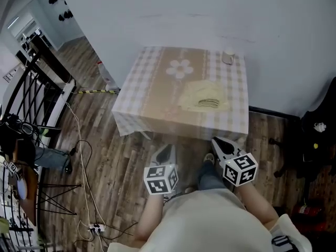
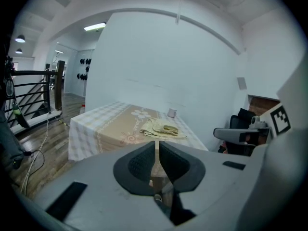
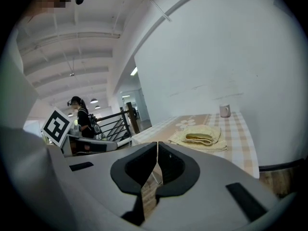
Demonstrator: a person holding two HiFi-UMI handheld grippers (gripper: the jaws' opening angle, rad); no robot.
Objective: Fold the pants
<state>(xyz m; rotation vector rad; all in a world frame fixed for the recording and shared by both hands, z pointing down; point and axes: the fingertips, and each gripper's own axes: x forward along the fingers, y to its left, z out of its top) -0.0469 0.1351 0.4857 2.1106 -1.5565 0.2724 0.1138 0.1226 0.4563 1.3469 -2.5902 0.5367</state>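
The pale yellow pants (image 1: 203,96) lie folded into a small bundle on the right half of the checked tablecloth of the table (image 1: 152,109). I stand back from the table's near edge, over the wooden floor. My left gripper (image 1: 165,152) and right gripper (image 1: 218,144) are both held in front of me, short of the table, with nothing between their jaws. In the left gripper view the gripper (image 2: 157,144) is shut, and the pants (image 2: 163,129) sit far ahead. In the right gripper view the gripper (image 3: 157,146) is shut too, with the pants (image 3: 202,135) ahead and to its right.
A white cup (image 1: 228,57) stands at the table's far right corner, near the wall. Cables (image 1: 84,156) and a power strip (image 1: 94,227) trail over the floor at left beside a black railing (image 1: 37,83). A black chair (image 1: 315,135) is at right. A person (image 3: 79,115) stands far off.
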